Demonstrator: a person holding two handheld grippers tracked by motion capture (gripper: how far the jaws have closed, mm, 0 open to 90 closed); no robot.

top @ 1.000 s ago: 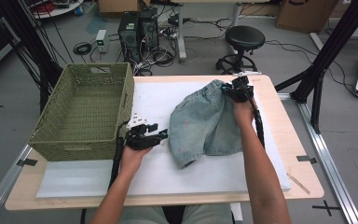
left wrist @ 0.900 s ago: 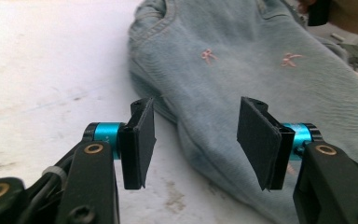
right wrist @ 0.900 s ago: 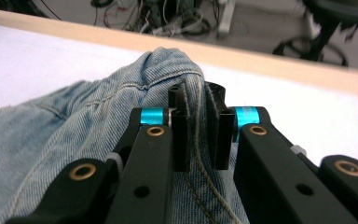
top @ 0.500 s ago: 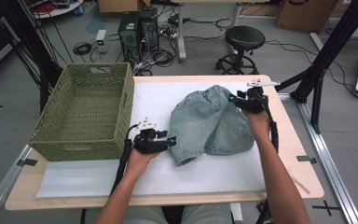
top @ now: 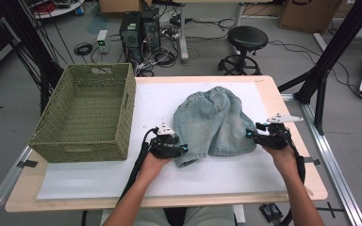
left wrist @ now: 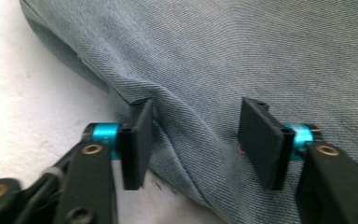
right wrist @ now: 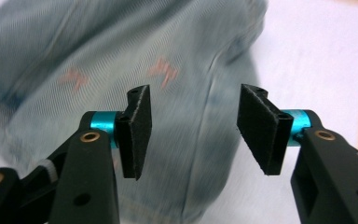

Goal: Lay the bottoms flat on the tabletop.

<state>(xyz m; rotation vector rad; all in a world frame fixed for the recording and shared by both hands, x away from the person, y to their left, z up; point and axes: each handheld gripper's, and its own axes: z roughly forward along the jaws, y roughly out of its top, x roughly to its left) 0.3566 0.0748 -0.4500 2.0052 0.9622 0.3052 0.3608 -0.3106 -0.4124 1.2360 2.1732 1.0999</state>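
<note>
High view: denim shorts point(top: 215, 121) are lying mid-counter point(top: 169, 176), right of the basket point(top: 85, 117). Left tool point(top: 184, 149) is closing half-open jaws astride the hem; right tool point(top: 249, 135) is opening, empty, approaching the other hem. Next: pinch both.

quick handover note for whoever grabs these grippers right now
Left gripper: fingers open and just closing a little, astride the denim shorts at their near left corner; nothing gripped.
Right gripper: fingers just opened, holding nothing, at the shorts' right edge.
Shorts lie folded over on the white mat; the green basket beside them is empty.
Left: probably finish the fold and move the shorts into the basket.
</note>
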